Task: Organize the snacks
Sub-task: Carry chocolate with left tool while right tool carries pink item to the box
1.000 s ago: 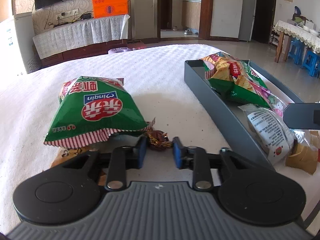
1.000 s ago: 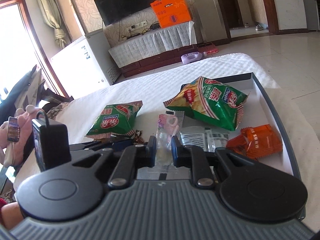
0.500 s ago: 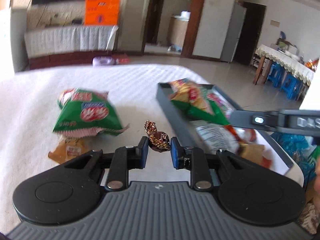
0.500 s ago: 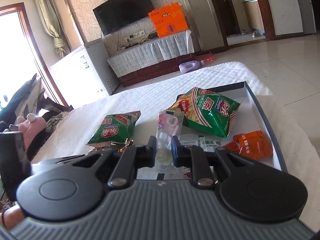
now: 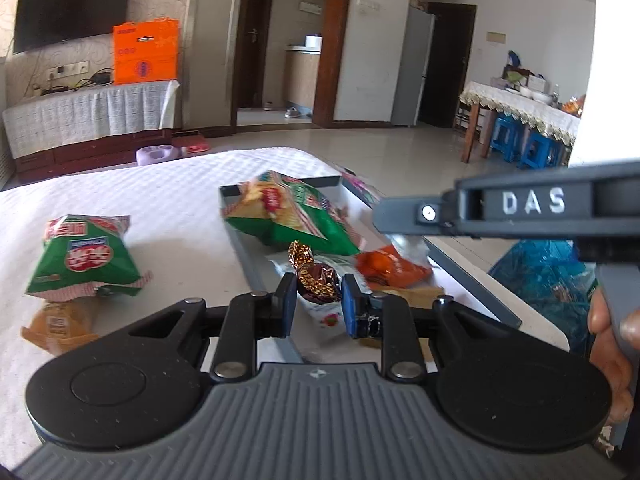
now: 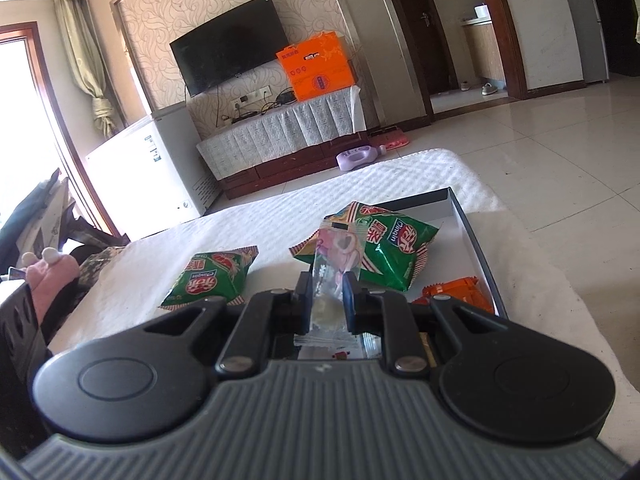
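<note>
My left gripper (image 5: 319, 294) is shut on a brown foil-wrapped candy (image 5: 316, 276) and holds it above the near end of the grey tray (image 5: 244, 256). The tray holds a green chip bag (image 5: 296, 216), an orange packet (image 5: 390, 266) and a white packet. My right gripper (image 6: 327, 294) is shut on a clear pink-printed packet (image 6: 340, 250) and holds it above the tray (image 6: 478, 256); its body crosses the left wrist view (image 5: 520, 204). A second green chip bag (image 5: 82, 258) and a tan packet (image 5: 60, 322) lie on the white tablecloth left of the tray.
The table is covered in a white cloth (image 5: 168, 200). A TV cabinet with an orange box (image 6: 316, 66) stands beyond it, and a white fridge (image 6: 148, 164) at the left. A dining table with blue stools (image 5: 520, 136) stands at the far right.
My left gripper closed on the brown candy, lifted it off the cloth and carried it right, over the tray. My right gripper rose with the clear packet still held.
</note>
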The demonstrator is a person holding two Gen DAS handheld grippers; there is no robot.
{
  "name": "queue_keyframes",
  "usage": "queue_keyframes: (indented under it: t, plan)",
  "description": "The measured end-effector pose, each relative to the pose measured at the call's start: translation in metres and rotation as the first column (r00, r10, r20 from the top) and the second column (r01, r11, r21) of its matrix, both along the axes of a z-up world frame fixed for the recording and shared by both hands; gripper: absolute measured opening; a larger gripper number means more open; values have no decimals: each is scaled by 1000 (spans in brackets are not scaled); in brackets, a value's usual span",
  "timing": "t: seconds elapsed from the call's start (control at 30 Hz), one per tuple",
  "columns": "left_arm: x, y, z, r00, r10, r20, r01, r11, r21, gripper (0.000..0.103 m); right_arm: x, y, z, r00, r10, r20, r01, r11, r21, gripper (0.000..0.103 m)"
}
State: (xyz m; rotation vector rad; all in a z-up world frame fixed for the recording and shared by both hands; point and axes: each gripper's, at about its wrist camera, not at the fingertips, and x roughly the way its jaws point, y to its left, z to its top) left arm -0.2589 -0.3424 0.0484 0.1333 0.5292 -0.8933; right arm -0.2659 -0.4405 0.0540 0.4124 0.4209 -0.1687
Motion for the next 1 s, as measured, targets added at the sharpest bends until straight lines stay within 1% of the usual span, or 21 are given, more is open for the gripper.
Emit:
queue_keyframes:
  t: [0.2,0.43,0.83,1.0]
  plan:
    - [-7,-14,-4,999,-34,1,34,999,-2,28,-1,-4,-3,1000,-1,-8,1,1000,6,20]
    - [-9,-26,-9,999,-52,9,52,999,3,28,-1,-6,-4,1000,-4,-8,4,1000,4,20]
    - [-11,-43,-15,997,-60,42,60,998,16,29,-6,-10,-5,1000,-20,-13,20,1000,3,19]
    - [-9,-45,-19,998,-55,36,55,998,22,29,-6,-11,-6,1000,-21,-18,21,1000,0,19]
